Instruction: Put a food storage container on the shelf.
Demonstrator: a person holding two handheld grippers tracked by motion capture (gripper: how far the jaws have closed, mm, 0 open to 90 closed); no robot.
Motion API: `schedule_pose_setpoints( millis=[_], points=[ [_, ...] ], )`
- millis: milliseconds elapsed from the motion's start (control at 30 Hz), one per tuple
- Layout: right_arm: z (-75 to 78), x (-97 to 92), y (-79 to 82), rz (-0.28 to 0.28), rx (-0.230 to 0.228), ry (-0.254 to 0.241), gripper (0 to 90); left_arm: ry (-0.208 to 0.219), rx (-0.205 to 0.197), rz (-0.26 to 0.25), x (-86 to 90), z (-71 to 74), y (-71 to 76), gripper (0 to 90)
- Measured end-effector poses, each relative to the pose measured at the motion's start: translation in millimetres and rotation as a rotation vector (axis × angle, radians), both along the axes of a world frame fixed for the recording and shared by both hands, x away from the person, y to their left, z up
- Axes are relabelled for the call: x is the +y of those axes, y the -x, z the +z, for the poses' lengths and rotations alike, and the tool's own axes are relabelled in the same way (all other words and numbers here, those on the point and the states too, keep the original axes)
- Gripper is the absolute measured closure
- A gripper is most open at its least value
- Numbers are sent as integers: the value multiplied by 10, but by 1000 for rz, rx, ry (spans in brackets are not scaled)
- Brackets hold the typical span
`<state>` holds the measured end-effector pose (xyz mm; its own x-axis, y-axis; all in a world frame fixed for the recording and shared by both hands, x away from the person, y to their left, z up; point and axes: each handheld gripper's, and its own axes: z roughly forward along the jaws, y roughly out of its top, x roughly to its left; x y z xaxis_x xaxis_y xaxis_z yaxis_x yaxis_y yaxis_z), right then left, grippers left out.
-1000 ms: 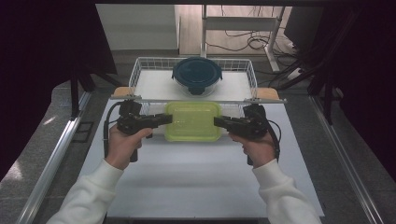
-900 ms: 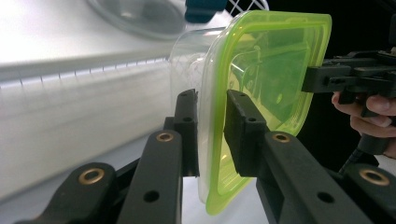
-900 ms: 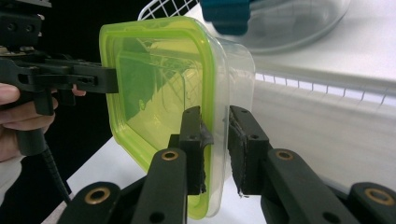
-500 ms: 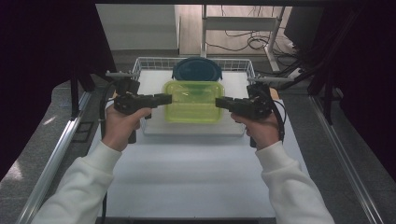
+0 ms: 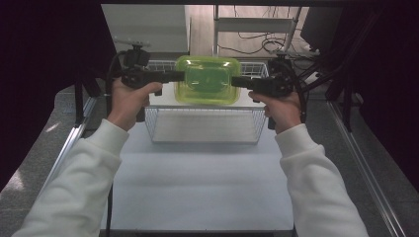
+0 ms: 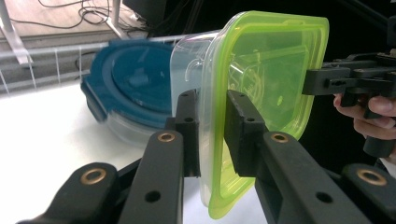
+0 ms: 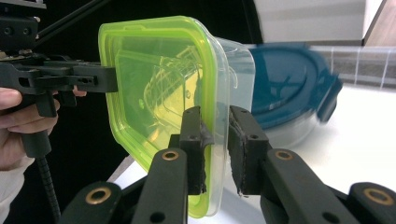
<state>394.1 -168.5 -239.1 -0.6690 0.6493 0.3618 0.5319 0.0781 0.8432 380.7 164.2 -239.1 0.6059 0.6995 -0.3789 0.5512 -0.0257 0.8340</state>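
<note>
The clear container with a green lid (image 5: 208, 79) is held up in the air, above the far part of the wire basket (image 5: 205, 133). It is gripped at both ends. In the high view its lid faces the camera.

The left tool (image 5: 179, 76) has the container's left edge. In the left gripper view, its two black jaws stand close together, with the lid's rim and the clear wall pressed between the pads (image 6: 187, 122). The right tool (image 5: 237, 81) has the right edge. In the right gripper view, its jaws clamp the rim between the pads (image 7: 192, 133) in the same way. Each tool is narrowly open, only as wide as the edge it pinches.

Both gripper views show a round container with a dark blue lid (image 6: 135, 86) behind the green one. It lies on a white surface (image 6: 42, 140) beside basket wires.

In the high view, the person's white sleeves (image 5: 89, 168) come in from the near edge. The basket stands at the far end of the white surface (image 5: 197, 182).
</note>
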Motion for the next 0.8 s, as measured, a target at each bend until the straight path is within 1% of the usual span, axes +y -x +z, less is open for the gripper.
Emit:
schedule_pose_setpoints(
  millis=[67,100,133,167,200,233,267,300,333,367,433,467,500,533,567,600,633,667,700,733,767,800],
  points=[
    [62,12,-64,-2,-3,-1,756,5,2,2,10,45,-67,765],
    [104,23,-142,-5,1,2,761,14,12,3,17,66,-143,768],
    [104,23,-142,-5,1,2,761,14,12,3,17,66,-143,769],
    [116,29,-185,-9,5,3,763,20,19,2,22,68,-186,769],
    [132,28,-269,-14,11,4,766,28,25,2,24,68,-225,772],
    [133,26,-308,-14,15,3,766,36,32,4,18,65,-290,773],
    [133,26,-308,-14,15,3,766,36,32,4,18,65,-290,774],
    [122,23,-381,-18,31,4,768,34,36,6,11,65,-343,776],
    [122,23,-381,-18,31,4,768,34,36,6,11,65,-343,776],
    [99,17,-454,-22,51,1,769,25,36,4,10,63,-374,775],
    [68,15,-526,-23,67,-3,769,23,57,7,4,40,-462,775],
    [53,16,-557,-25,75,-7,769,23,57,7,4,40,-462,775],
    [53,16,-557,-25,75,-7,769,19,62,5,3,25,-494,775],
    [30,18,-608,-30,97,-1,768,16,78,7,-2,-18,-554,775],
    [14,22,-634,-32,105,4,768,18,85,10,-5,-45,-585,775],
    [14,22,-634,-32,105,4,768,18,85,10,-5,-45,-585,774],
    [-21,32,-685,-38,124,10,768,17,91,13,-6,-67,-614,772],
    [-21,32,-685,-38,124,10,768,14,100,14,-6,-85,-641,772],
    [-36,38,-708,-41,133,13,768,15,107,20,-9,-101,-664,771],
    [-49,38,-730,-43,139,7,768,24,111,24,-4,-112,-687,768],
    [-54,29,-773,-44,161,-10,768,34,118,23,3,-119,-711,766],
    [-56,28,-795,-45,170,-17,768,54,138,25,17,-137,-762,765]
  ],
)
